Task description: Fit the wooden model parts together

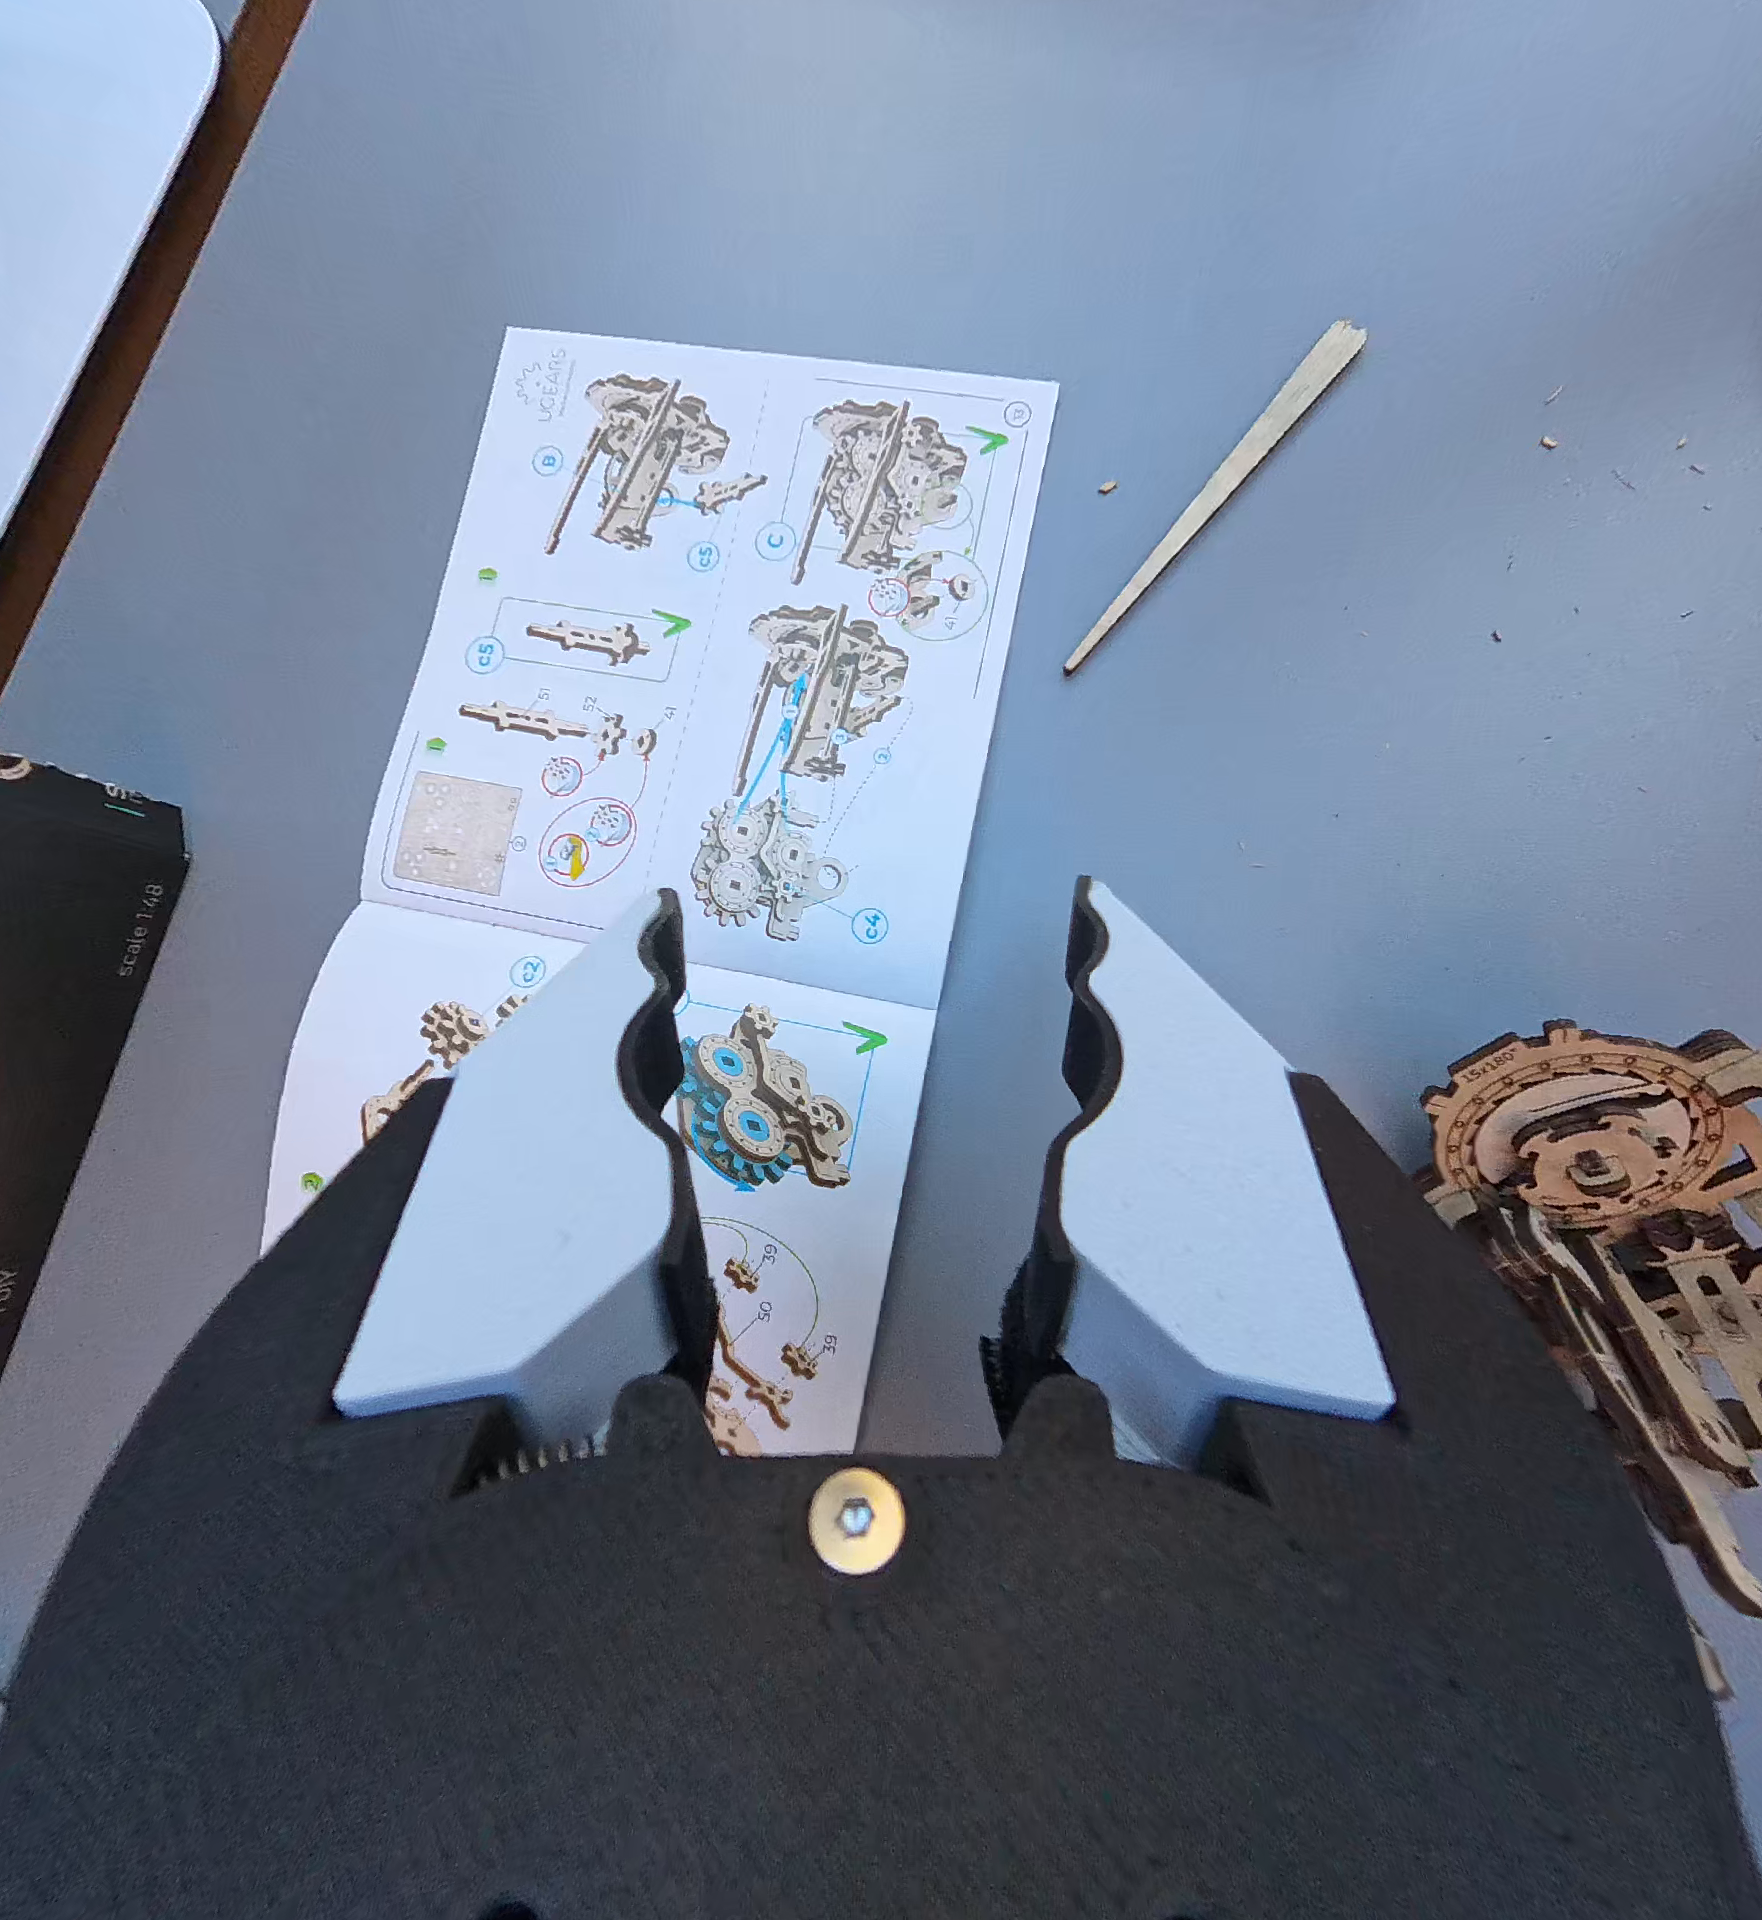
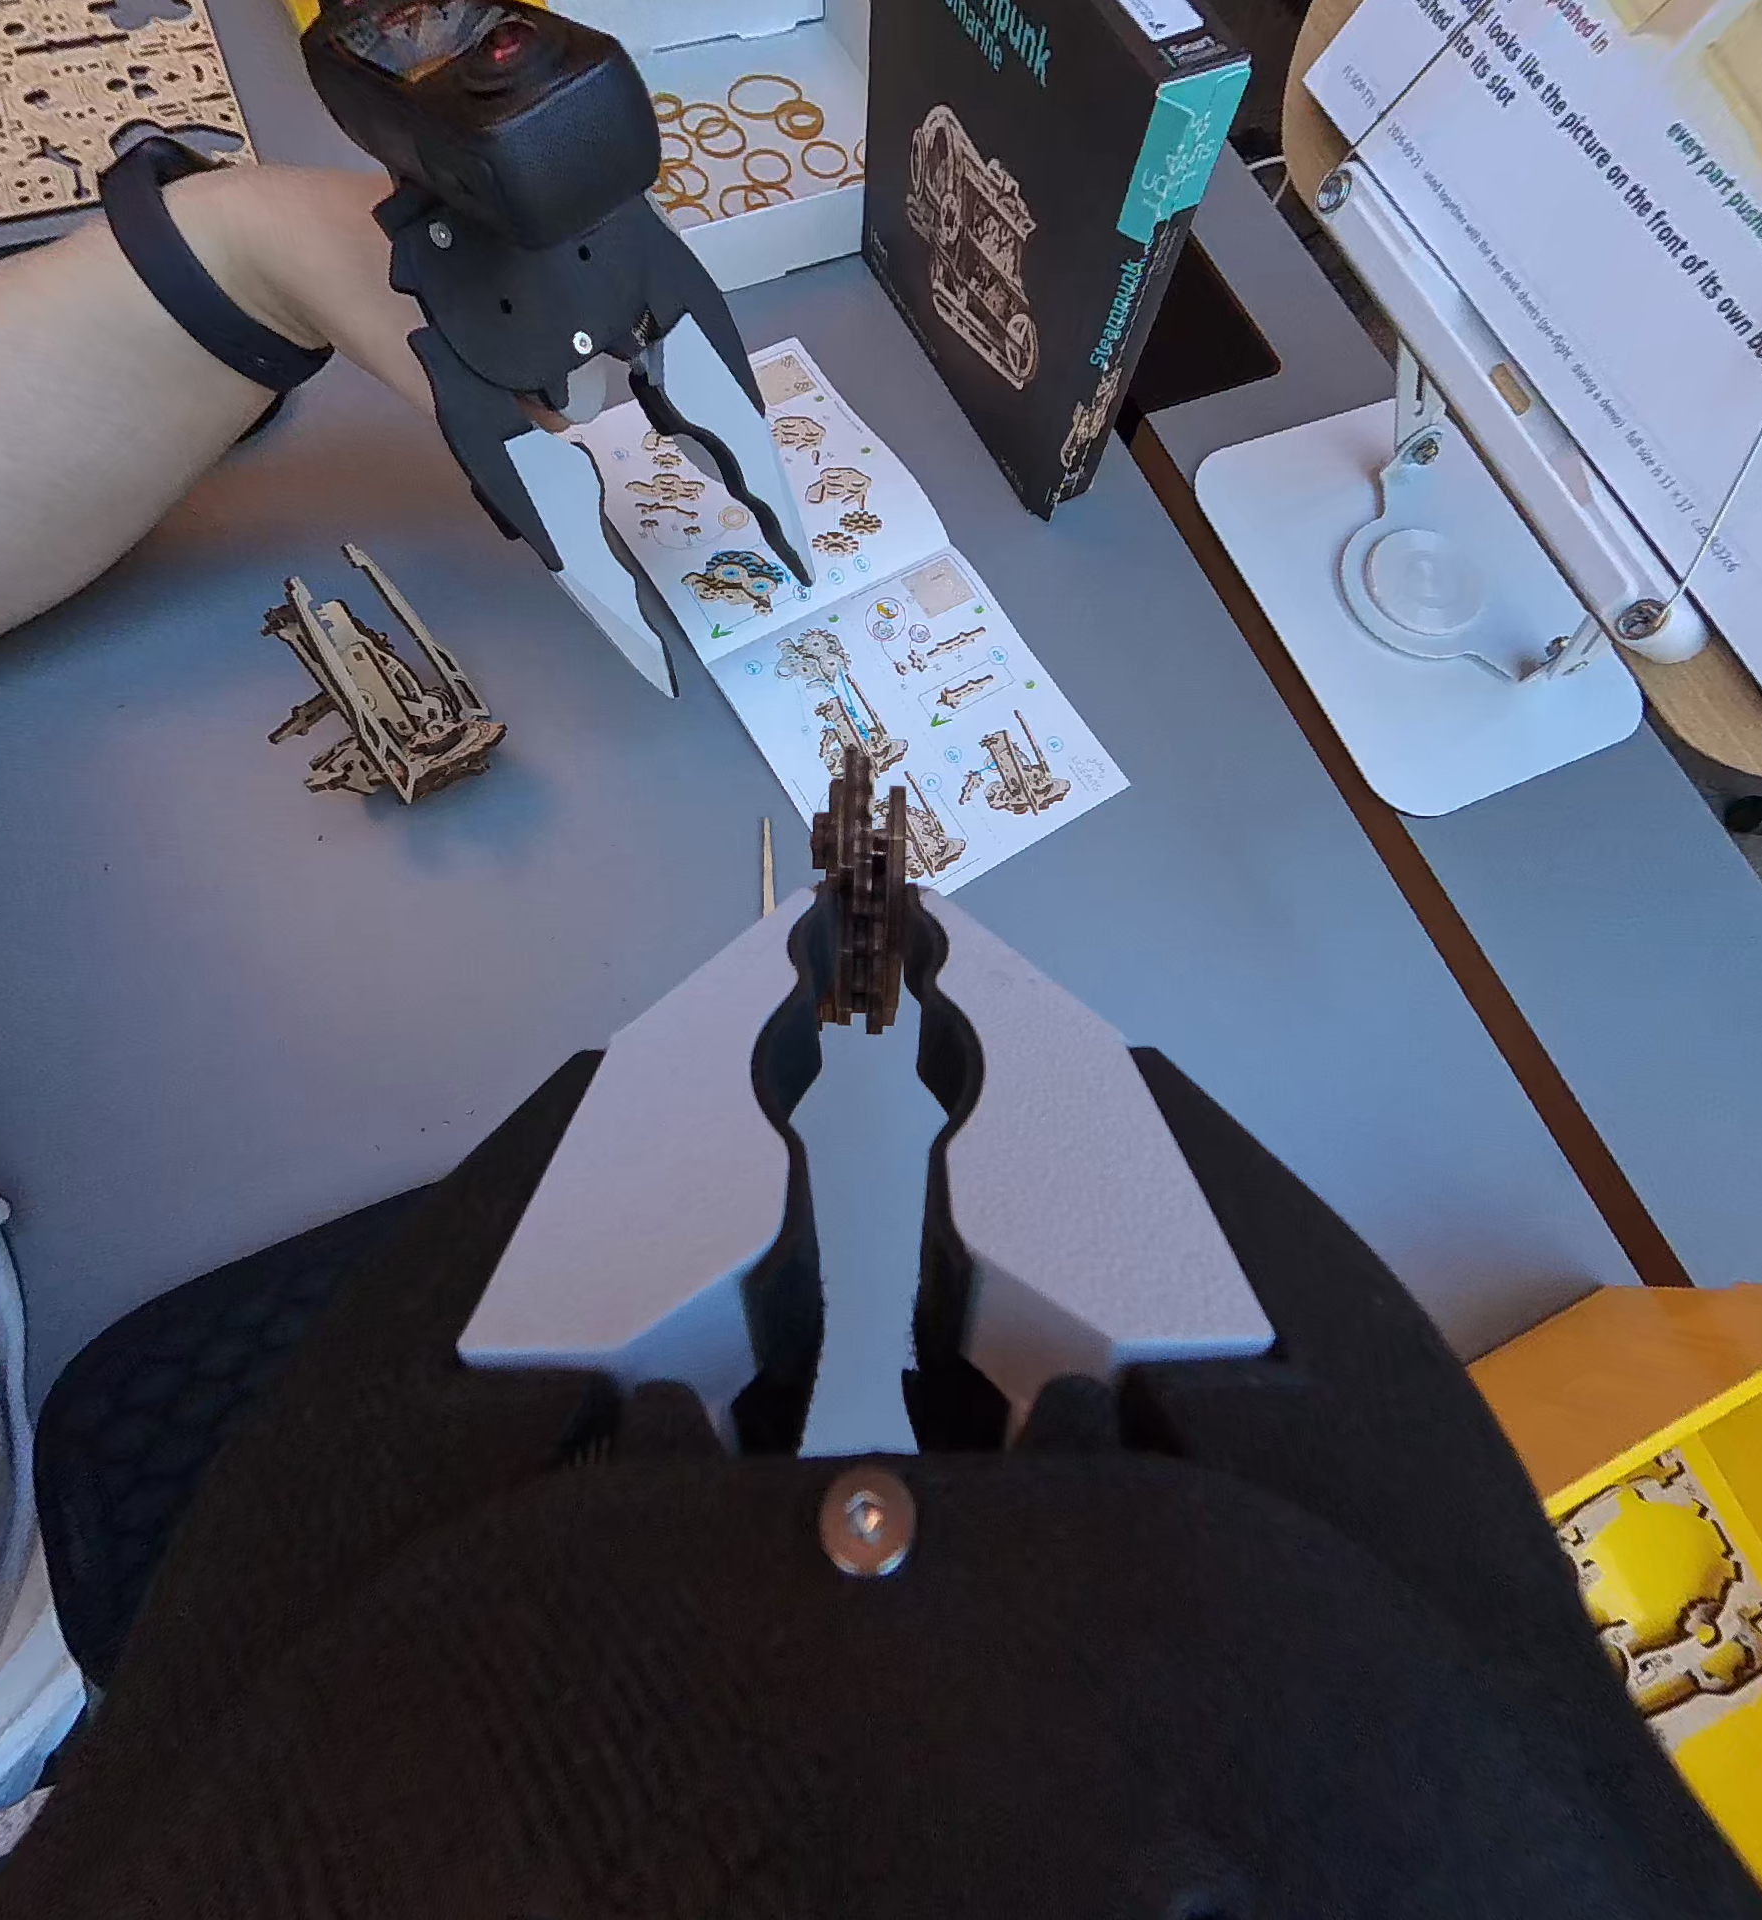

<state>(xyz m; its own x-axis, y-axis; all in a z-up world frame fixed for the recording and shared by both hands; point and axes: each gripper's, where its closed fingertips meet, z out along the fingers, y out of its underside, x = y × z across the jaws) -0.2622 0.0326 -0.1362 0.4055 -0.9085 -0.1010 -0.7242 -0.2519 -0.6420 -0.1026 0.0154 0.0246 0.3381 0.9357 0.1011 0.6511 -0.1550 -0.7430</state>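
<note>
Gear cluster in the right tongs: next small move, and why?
Probably bring the open left tongs down onto the wooden frame assembly to steady it. The right tongs are shut on the gear cluster, held above the instruction sheet, while the frame stands loose on the grey table, apart from both tongs. The left tongs hold nothing.

table (image 1: 1376, 156) grey | instruction sheet (image 1: 887, 831) white | box (image 2: 1012, 239) black, teal edge
</note>
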